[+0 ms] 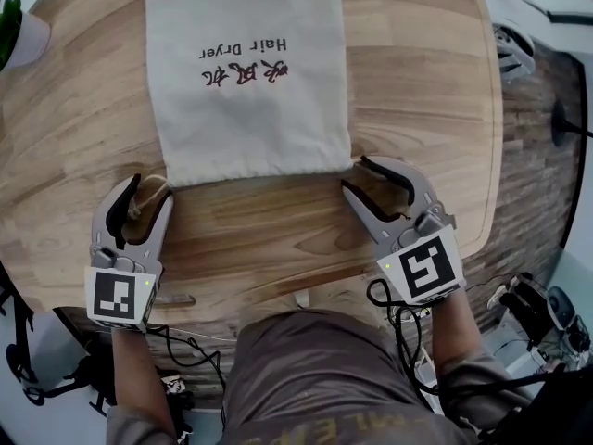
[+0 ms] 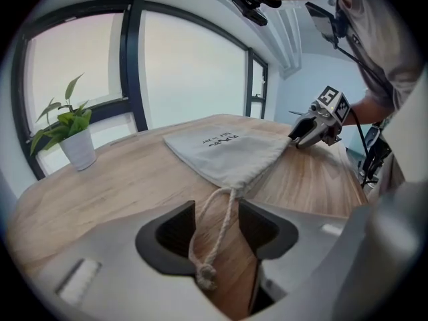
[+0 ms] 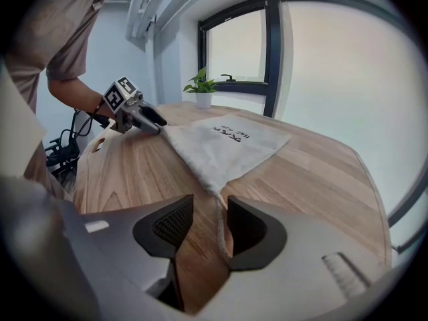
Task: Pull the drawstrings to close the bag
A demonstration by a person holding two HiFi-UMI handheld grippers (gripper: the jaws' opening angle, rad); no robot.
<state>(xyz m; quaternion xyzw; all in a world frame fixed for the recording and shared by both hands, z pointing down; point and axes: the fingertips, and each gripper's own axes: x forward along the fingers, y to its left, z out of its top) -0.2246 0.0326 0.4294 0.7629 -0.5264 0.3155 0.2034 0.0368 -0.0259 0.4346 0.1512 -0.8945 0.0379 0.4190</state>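
Cord lay inside both grippers: the left gripper (image 2: 217, 216) stood with jaws apart around the knotted loop of the left drawstring (image 2: 212, 226), and the right gripper (image 3: 209, 212) was likewise parted around the right drawstring (image 3: 219, 229), neither pinching yet. Thin, soft and limp, these cords probably wanted a firm clamp near the knot to avoid slipping. Beyond them the bag (image 1: 246, 72) rested flat on the table (image 1: 417, 82), mouth nearest the person, light cloth likely to slide or bunch when pulled.
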